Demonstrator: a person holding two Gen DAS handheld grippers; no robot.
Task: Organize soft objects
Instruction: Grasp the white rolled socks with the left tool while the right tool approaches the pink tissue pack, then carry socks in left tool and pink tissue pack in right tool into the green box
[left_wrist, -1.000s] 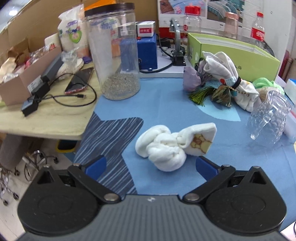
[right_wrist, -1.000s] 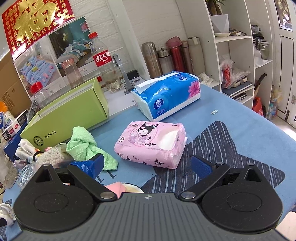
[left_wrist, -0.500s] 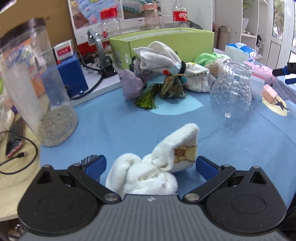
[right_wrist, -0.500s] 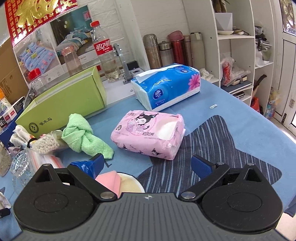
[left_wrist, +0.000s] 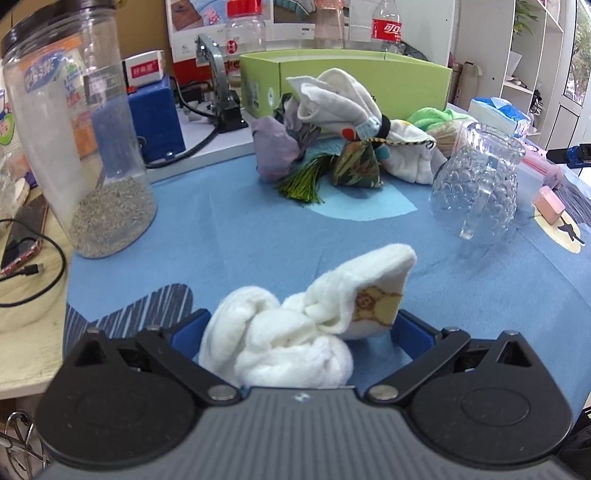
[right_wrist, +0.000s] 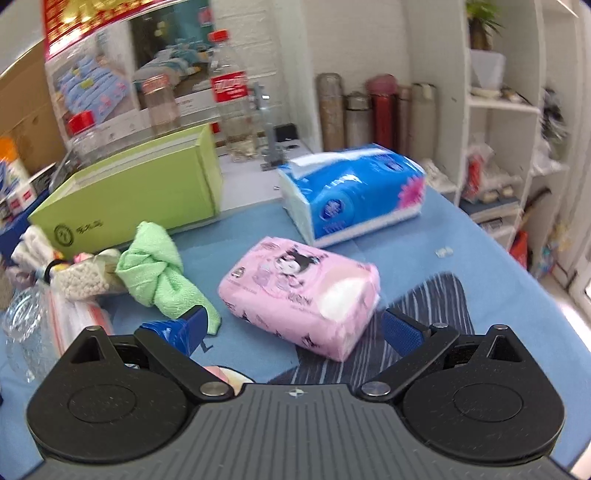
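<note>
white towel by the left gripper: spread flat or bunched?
Bunched. The white towel is twisted into a knotted lump with one patterned corner sticking up, sitting between the open left gripper fingers.

The near part of the white knotted towel (left_wrist: 295, 332) is hidden behind the left gripper's body at 6 o'clock. The right wrist view is blurred, so the print on the pink tissue pack (right_wrist: 303, 295) is unreadable. The glass pitcher (right_wrist: 26, 332) is cut by the edge at 9 o'clock.

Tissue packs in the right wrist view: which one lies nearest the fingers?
The pink Kuromi tissue pack, just ahead of the open right gripper; the blue tissue pack sits farther back.
</note>
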